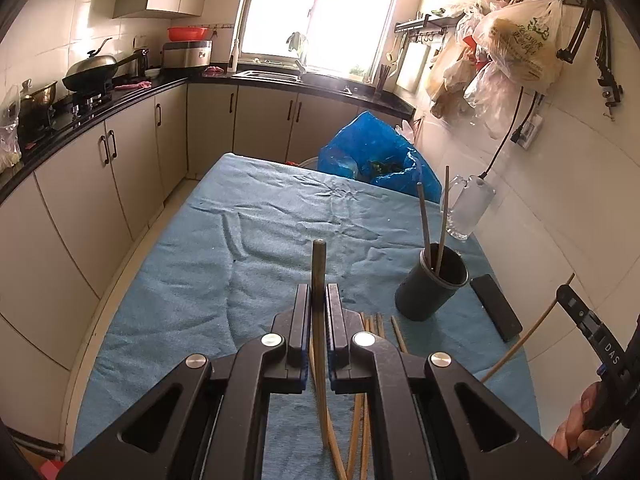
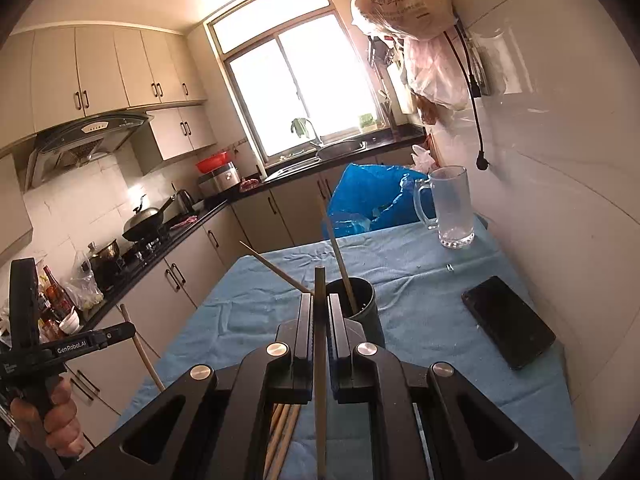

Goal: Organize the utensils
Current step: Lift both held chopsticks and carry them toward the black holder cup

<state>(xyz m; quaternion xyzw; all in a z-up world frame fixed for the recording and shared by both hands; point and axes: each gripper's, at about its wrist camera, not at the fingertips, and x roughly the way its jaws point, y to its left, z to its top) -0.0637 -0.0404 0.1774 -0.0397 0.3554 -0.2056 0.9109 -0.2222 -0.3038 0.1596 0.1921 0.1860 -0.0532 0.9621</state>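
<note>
Left gripper point(image 1: 319, 296): jaws clamped on a single chopstick point(image 1: 319, 264), raised above the table; the stick's tip stands up past the fingertips.
Right gripper point(image 2: 319, 304): jaws clamped on another chopstick point(image 2: 320, 344), likewise lifted, pointing toward the holder.
Loose chopsticks point(image 1: 378, 326): a small bundle flat on the blue cloth point(image 1: 240, 240), just below the left gripper and close beside the holder's base.
Holder point(image 1: 432, 280): dark round cup, upright on the cloth; two chopsticks point(image 1: 434, 220) stand in it, leaning apart.
Phone point(image 1: 496, 307): dark, flat on the cloth, right of the holder.
Glass mug point(image 2: 452, 208): clear, upright at the far right corner of the table.
Blue bag point(image 1: 372, 152): behind the table's far edge.
</note>
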